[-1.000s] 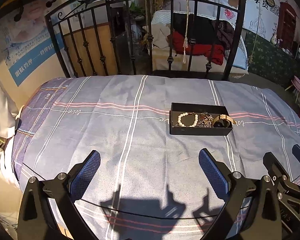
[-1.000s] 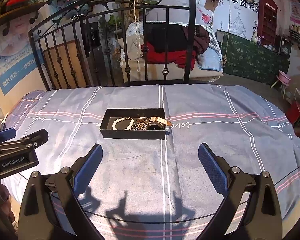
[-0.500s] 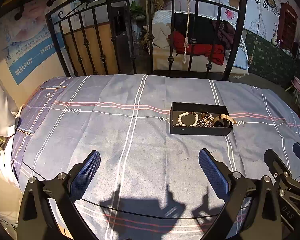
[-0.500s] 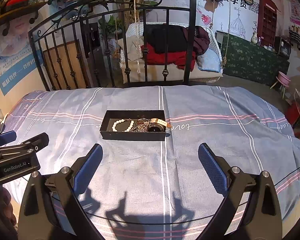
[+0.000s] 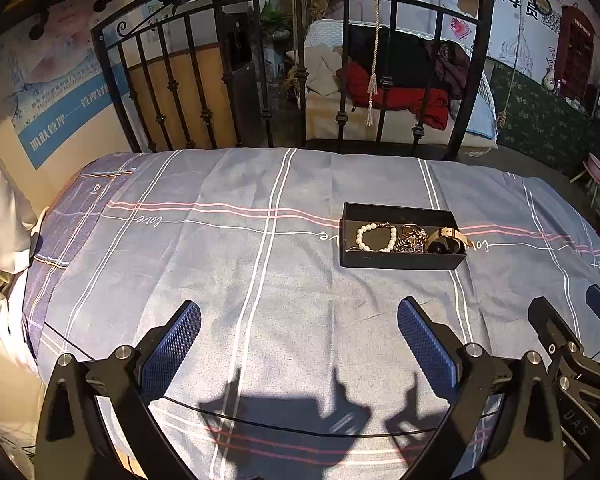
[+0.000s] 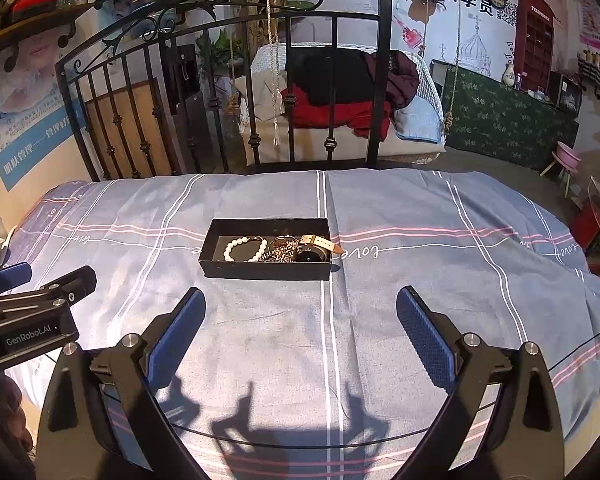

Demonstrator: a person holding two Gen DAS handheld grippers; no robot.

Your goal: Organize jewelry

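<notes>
A black open box [image 5: 396, 261] [image 6: 260, 270] sits on the blue-grey checked cloth. In it lie a white bead bracelet [image 5: 374, 237] [image 6: 244, 249], a dark tangled chain piece [image 5: 413, 237] [image 6: 280, 252] and a watch with a tan strap [image 5: 448, 239] [image 6: 320, 244]. My left gripper [image 5: 298, 324] is open and empty, well short of the box. My right gripper [image 6: 300, 316] is open and empty, just in front of the box. The right gripper also shows at the right edge of the left wrist view [image 5: 564, 332], the left gripper at the left edge of the right wrist view [image 6: 40, 292].
The cloth covers a table [image 6: 420, 320] with rounded edges. A black iron railing [image 5: 260, 80] [image 6: 220, 92] stands behind its far edge. A pile of clothes [image 6: 340, 92] lies beyond it. White fabric [image 5: 0, 220] hangs at the left.
Both grippers stay open; the views have shifted only slightly. The box and jewelry have not moved.
</notes>
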